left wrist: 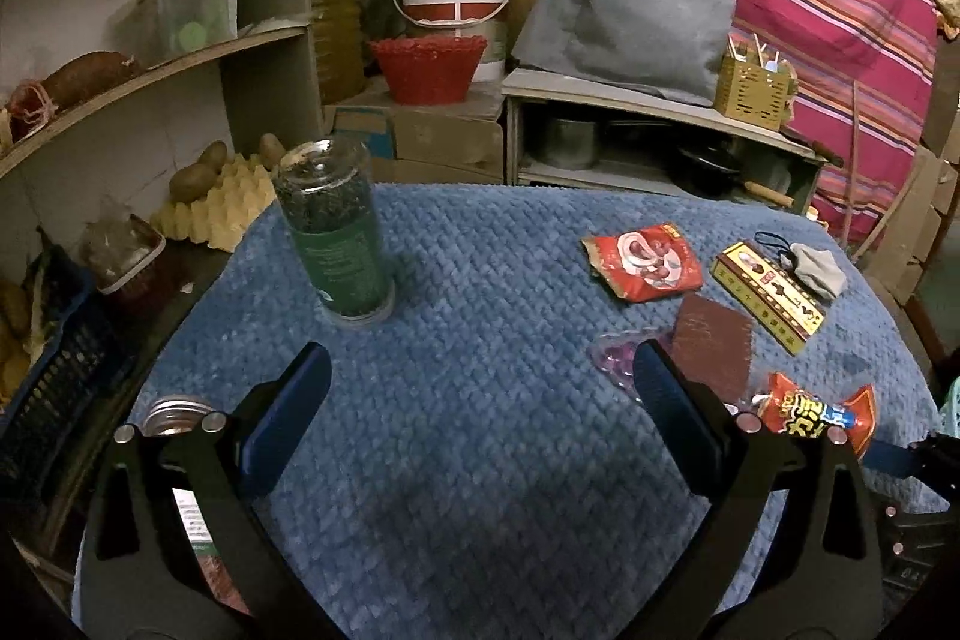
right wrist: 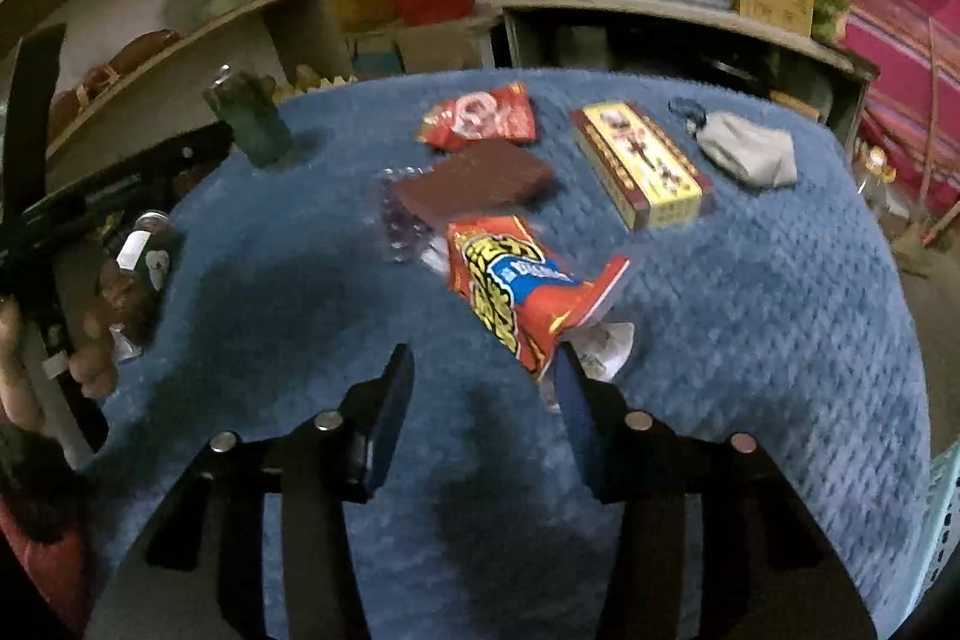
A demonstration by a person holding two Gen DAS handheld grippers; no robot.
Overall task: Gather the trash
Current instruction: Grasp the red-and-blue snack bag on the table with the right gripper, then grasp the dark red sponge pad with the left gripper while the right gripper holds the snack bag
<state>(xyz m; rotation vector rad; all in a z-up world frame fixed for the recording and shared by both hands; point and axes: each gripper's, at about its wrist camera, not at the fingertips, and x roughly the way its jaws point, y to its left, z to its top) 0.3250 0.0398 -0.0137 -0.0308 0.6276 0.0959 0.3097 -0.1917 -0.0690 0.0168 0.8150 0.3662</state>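
Note:
A red and yellow snack wrapper (right wrist: 516, 280) lies crumpled on the blue cloth (right wrist: 750, 310), its near end against the tip of my right gripper's (right wrist: 483, 382) right-hand finger. The jaws stand apart with only cloth between them. Behind it lie a brown pad (right wrist: 474, 181), a clear purple plastic piece (right wrist: 402, 220), a red packet (right wrist: 480, 115) and a yellow box (right wrist: 639, 166). My left gripper (left wrist: 480, 370) hovers wide open over bare cloth, with the snack wrapper (left wrist: 816, 412) to its right and the brown pad (left wrist: 711, 340) just beyond its right finger.
A tall green jar (left wrist: 336, 232) stands at the cloth's left. A small metal-lidded jar (left wrist: 177, 415) sits by my left gripper's left finger. A grey pouch (right wrist: 744, 148) lies at the far right. Shelves, a red basket (left wrist: 427, 67) and buckets crowd the back.

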